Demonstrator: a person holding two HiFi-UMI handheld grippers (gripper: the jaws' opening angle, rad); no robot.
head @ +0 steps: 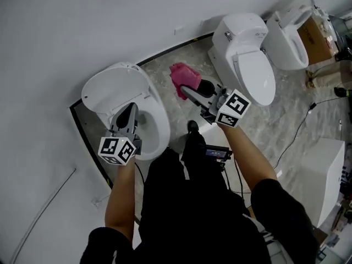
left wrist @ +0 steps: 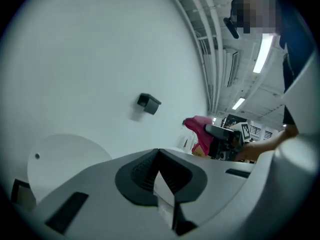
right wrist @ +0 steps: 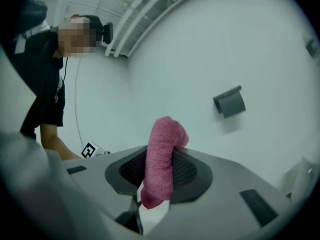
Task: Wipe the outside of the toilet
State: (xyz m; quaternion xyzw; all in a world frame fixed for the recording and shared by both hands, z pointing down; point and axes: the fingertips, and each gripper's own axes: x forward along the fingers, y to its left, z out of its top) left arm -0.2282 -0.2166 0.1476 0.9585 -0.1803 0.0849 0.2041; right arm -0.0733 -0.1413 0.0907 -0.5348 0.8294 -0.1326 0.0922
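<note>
**Toilet-wiping set: two hand-held grippers, one cloth, two toilets**

1. Right hand-held gripper [head: 187,89]: jaws clamped on a pink cloth [head: 179,76], which stands folded between them and bunches out beyond the tips
2. Left hand-held gripper [head: 128,110]: jaws closed together, nothing between them
3. White toilet with raised lid [head: 157,108]: directly under the left hand-held gripper, its bowl rim just left of the right hand-held gripper
4. White toilet with closed lid [head: 250,65]: just right of the right hand-held gripper and its cloth
5. Grey marbled floor [head: 165,73]: beneath the cloth, between the two toilets
</note>
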